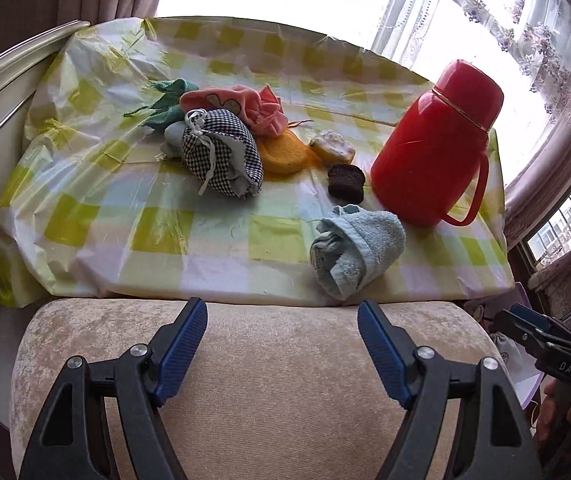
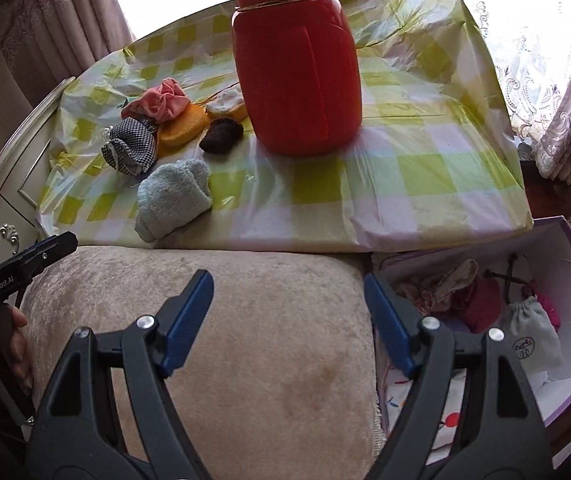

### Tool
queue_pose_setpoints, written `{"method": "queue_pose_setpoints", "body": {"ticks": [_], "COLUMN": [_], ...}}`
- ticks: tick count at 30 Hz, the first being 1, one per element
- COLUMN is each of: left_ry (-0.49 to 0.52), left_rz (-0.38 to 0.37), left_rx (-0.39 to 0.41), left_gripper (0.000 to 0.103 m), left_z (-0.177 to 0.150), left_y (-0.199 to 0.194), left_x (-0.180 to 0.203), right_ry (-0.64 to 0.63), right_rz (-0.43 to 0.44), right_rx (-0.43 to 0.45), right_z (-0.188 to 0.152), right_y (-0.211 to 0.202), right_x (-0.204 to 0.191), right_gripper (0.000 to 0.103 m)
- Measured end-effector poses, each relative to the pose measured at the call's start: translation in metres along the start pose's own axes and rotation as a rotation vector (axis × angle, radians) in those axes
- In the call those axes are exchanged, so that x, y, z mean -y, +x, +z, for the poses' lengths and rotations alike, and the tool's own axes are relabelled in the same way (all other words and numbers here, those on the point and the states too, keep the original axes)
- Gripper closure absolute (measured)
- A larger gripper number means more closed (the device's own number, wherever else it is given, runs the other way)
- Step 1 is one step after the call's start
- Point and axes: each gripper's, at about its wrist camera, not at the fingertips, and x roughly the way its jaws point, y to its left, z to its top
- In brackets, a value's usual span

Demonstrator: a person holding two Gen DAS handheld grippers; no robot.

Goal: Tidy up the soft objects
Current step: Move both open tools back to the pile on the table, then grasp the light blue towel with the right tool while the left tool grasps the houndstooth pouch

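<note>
Soft objects sit in a loose pile on the table (image 1: 85,216), which is covered in a yellow-green checked plastic cloth: a black-and-white checked drawstring pouch (image 1: 221,152), a pink ruffled cloth (image 1: 245,106) behind it, a teal cloth (image 1: 165,100) at the far left of the pile, an orange sponge (image 1: 281,154) just right of the pouch, a pale yellow sponge (image 1: 331,146) beside that, and a dark brown scrubber (image 1: 346,183) nearer the front. Light blue towel (image 1: 355,250) lies apart from the pile, at the table's near edge, bunched up. Red thermos jug (image 1: 433,140) stands upright on the right side of the table, handle toward the near right. Beige velvety cushion (image 1: 245,360) butts against the table's near edge. Left gripper (image 1: 282,344) hangs over the cushion, tongs spread wide, nothing between them. Right gripper (image 2: 288,320) also over the cushion near its right edge, tongs spread, empty; its right finger (image 2: 389,324) overlaps the box below. White box (image 2: 565,264) with a purple rim sits low beside the cushion, right of the table, holding a dark red cloth (image 2: 481,300), a floral fabric piece (image 2: 437,288) and a grey drawstring bag (image 2: 533,332). Lace curtains (image 1: 525,40) and bright windows behind the table. Person's hand (image 2: 5,344) visible at the left edge of the right wrist view, holding the left tool.
</note>
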Motion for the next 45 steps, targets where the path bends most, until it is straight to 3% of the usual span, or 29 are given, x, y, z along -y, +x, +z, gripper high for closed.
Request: {"method": "queue_pose_setpoints", "body": {"ticks": [12, 22, 30, 37, 45], "left_ry": [-0.076, -0.148, -0.215, -0.330, -0.397], "left_rz": [-0.002, -0.027, -0.043, -0.080, -0.118], "left_rx": [-0.003, 0.003, 0.008, 0.017, -0.046], "left_gripper": [0.025, 0.025, 0.025, 0.025, 0.025], "left_z": [0.012, 0.031, 0.055, 0.085, 0.111], "left_y": [0.011, 0.027, 0.044, 0.069, 0.116], "left_x": [-0.028, -0.044, -0.060, -0.085, -0.096], "right_ry": [-0.117, -0.109, -0.084, -0.046, -0.043], "right_rz": [0.043, 0.068, 0.037, 0.020, 0.031], "right_rx": [-0.045, -0.063, -0.077, -0.126, -0.127], "right_z": [0.035, 0.061, 0.078, 0.073, 0.071], "right_y": [0.059, 0.098, 0.123, 0.142, 0.149], "right_x": [-0.073, -0.103, -0.114, -0.106, -0.104], "right_gripper": [0.019, 0.019, 0.018, 0.018, 0.017]}}
